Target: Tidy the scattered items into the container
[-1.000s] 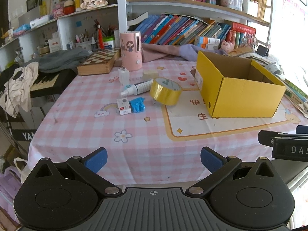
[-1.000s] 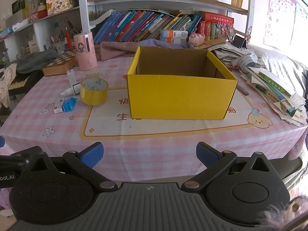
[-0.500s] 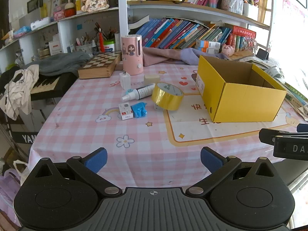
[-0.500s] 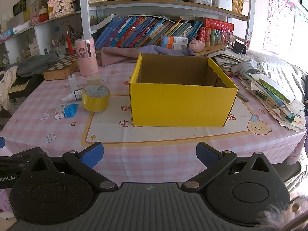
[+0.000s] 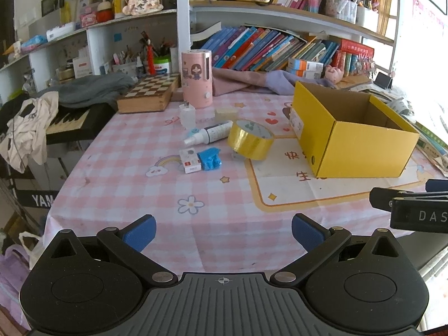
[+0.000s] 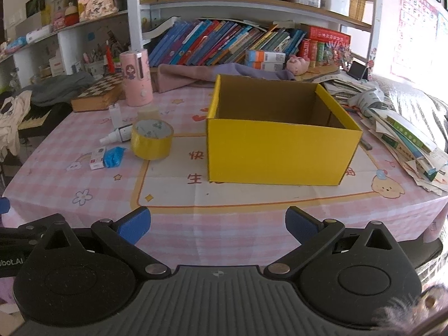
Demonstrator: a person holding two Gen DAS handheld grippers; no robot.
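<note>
Two tongs, left tongs [image 5: 222, 231] and right tongs [image 6: 217, 224] spread wide, one yellow box [image 6: 280, 151], one tape roll [image 6: 151, 140], one spray bottle [image 5: 208, 135]

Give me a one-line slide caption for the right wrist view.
Open right tongs face an empty yellow box; tape roll, spray bottle and small packets lie to its left.

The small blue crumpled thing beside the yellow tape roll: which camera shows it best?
The left wrist view: the small blue crumpled item sits nearer and larger there, clear of the yellow tape roll. The right wrist view shows it smaller, off to the left.
</note>
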